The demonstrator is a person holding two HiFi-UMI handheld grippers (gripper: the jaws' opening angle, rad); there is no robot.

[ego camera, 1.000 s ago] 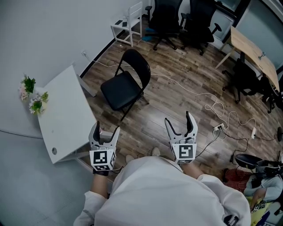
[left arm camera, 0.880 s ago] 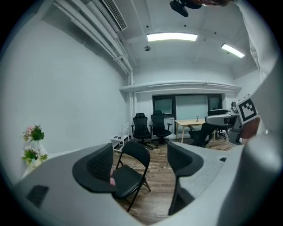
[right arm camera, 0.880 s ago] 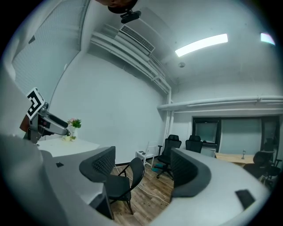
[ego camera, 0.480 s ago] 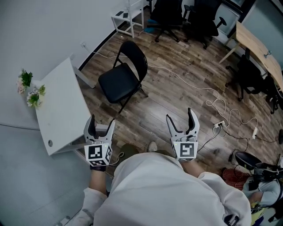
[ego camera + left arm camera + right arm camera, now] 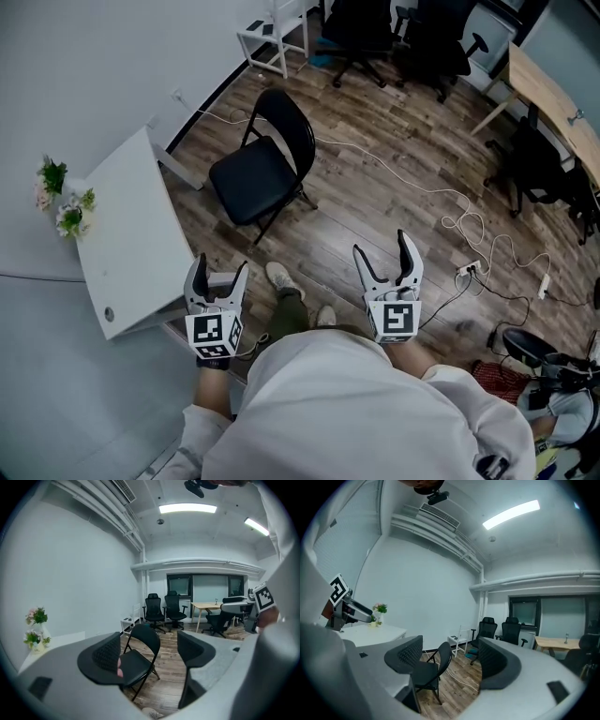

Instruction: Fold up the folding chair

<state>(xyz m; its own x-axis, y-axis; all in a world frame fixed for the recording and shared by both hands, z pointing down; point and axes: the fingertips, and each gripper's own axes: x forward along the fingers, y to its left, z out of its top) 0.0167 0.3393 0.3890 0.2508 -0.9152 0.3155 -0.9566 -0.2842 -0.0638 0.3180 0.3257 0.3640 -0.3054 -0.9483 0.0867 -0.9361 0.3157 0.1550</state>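
Head view: the folding chair [image 5: 253, 180] stands open on the wood floor [image 5: 375, 216], near the white table [image 5: 127, 239] and well ahead of both grippers. It runs on a slant, with the back at the upper right and the seat front at the lower left. The seat hides most of the legs. The left gripper [image 5: 218, 274] and right gripper [image 5: 383, 255] both have spread jaws with nothing in them.

Left gripper view: between the wide jaws the chair shows far off, back upright. The left jaw covers part of its seat.

Right gripper view: the jaws stand apart. The left jaw cuts off the chair's seat front and front legs.
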